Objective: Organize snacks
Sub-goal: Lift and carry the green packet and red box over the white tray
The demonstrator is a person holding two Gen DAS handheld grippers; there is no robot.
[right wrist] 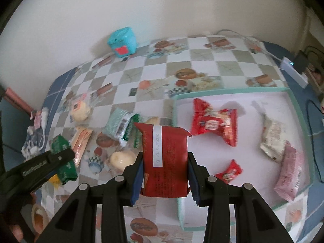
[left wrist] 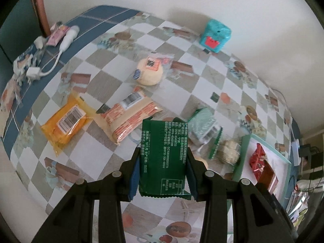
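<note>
Jaws of the left gripper (left wrist: 164, 160) pinch a dark green packet (left wrist: 164, 158) by its long sides, its printed back toward the camera, lifted clear of the bench (left wrist: 113, 46). Jaws of the right gripper (right wrist: 165, 172) are pressed onto a red packet (right wrist: 165, 160) the same way, a white date strip running down its face; it hangs over the near left edge of a white tray (right wrist: 291, 101) with a mint rim.

Below the green packet, loose snacks lie on the checked cloth: an orange-striped pack (left wrist: 129, 117) just beside an orange pouch (left wrist: 64, 121), a round pale bun (left wrist: 148, 71) in clear wrap farther back, a mint-green pack (left wrist: 202, 121) to the right, and a wrapped brown cake (left wrist: 229, 150) touching the tray's rim (left wrist: 242, 154). A teal box (left wrist: 215, 35) stands near the wall. A white charger and cable (left wrist: 60, 48) lie on the blue border at the far left.

Inside the tray lie a large red bag (right wrist: 215, 121), a small red packet (right wrist: 229, 171), a white pack (right wrist: 273, 137) and a pink pack (right wrist: 290, 172), the last two touching. In the right wrist view the left gripper (right wrist: 66, 156) shows at the left edge with its green packet (right wrist: 64, 166) above the bench.
</note>
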